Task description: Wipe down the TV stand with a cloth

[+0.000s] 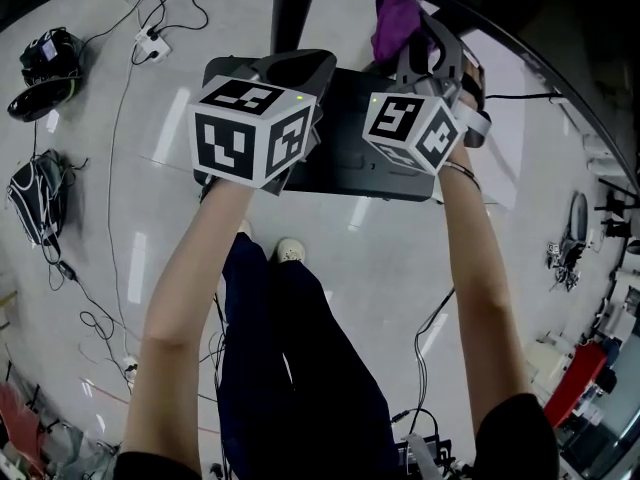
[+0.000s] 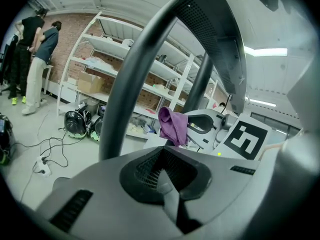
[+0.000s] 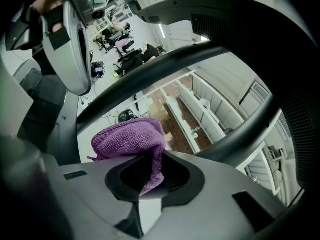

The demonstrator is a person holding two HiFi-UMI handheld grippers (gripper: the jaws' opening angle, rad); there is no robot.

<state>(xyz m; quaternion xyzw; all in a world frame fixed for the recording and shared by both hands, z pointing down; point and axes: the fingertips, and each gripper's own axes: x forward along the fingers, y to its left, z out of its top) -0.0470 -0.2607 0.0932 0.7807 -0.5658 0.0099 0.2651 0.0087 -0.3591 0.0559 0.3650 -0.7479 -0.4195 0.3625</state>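
Note:
The TV stand's black base (image 1: pixel 360 163) lies on the white floor under both grippers, and its dark pole (image 1: pixel 295 8) rises at the top. My right gripper (image 1: pixel 425 46) is shut on a purple cloth (image 1: pixel 395 20), held up above the base's far right corner. In the right gripper view the cloth (image 3: pixel 131 143) bulges out over the closed jaws. My left gripper (image 1: pixel 292 70) hovers over the base's left part, shut with nothing in it. In the left gripper view the pole (image 2: pixel 135 79) crosses close in front, and the cloth (image 2: pixel 173 126) hangs from the right gripper (image 2: pixel 202 126).
Cables and a power strip (image 1: pixel 150 44) trail over the floor at left, near two dark bags (image 1: pixel 45 60) (image 1: pixel 38 196). The person's legs and shoes (image 1: pixel 288 251) stand just before the base. White shelving (image 2: pixel 117 51), floor clutter (image 2: pixel 76 123) and two people (image 2: pixel 35 59) stand beyond.

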